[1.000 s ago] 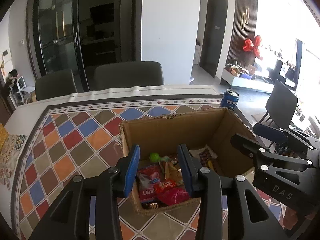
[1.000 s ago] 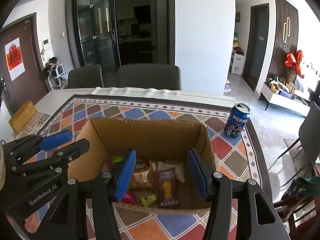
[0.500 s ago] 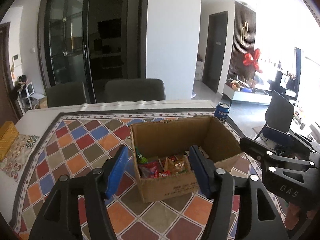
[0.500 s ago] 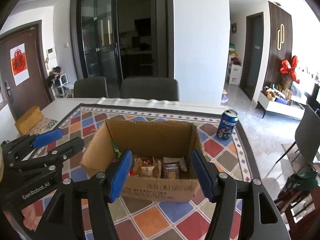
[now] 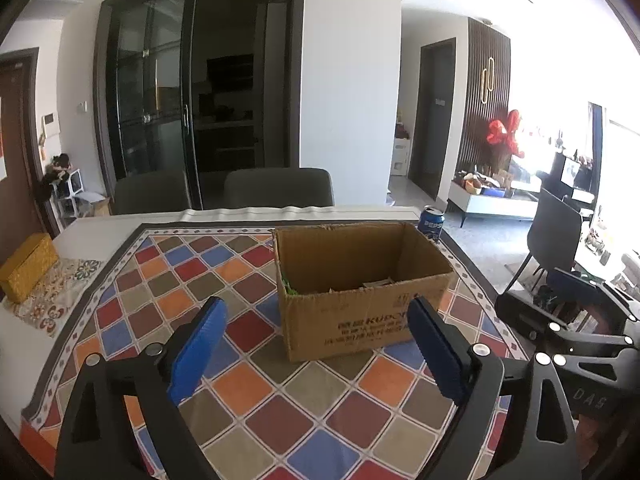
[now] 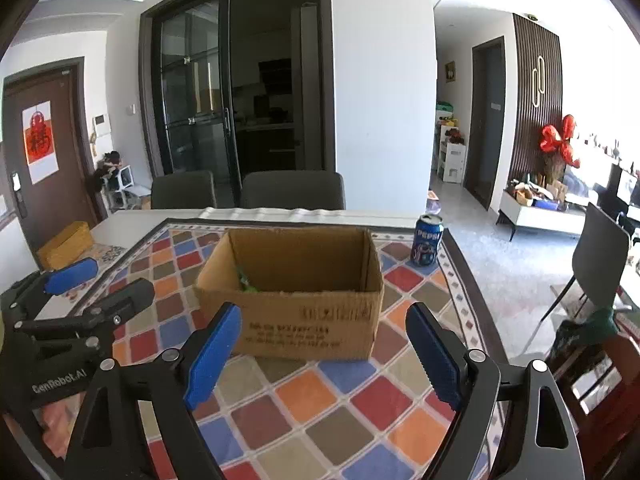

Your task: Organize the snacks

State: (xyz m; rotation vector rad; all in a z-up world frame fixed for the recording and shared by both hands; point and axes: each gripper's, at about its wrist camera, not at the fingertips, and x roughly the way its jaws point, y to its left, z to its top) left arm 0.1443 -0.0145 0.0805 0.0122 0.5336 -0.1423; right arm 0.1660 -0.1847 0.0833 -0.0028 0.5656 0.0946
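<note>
We hold both grippers back from the open brown cardboard box [image 5: 362, 312], which stands on the tabletop [image 5: 224, 216] covered by a cloth of red, blue, orange and olive diamonds [image 5: 168, 280].

Left gripper [image 5: 316, 350]: blue pads spread wide, nothing between them but cloth, with the box's near wall beyond them. Its jaws have just been opening. Our right gripper also shows at the right edge of this view, black frame, apart from the box.

Right gripper [image 6: 322, 354]: blue pads likewise wide apart and empty; its jaws have just been opening too. The box [image 6: 296, 320] sits ahead of it, printed side facing us. The left gripper [image 6: 100, 284] shows at the left edge of this view, one blue pad raised, clear of the box.

Snacks: from this low angle we see little of them. A scrap of green wrapper [image 5: 289, 286] shows against the box's left inner wall, and a pale packet edge [image 5: 378, 283] peeks over the near rim. In the right wrist view only the green wrapper [image 6: 246, 282] is visible inside.

A blue Pepsi can [image 6: 427, 240] stands upright on the cloth beyond the box's far right corner, near it but not touching. A yellow woven box [image 5: 26, 266] lies at the far left of the tabletop on a patterned mat. Two dark grey chairs [image 6: 292, 190] stand at the far side.
</note>
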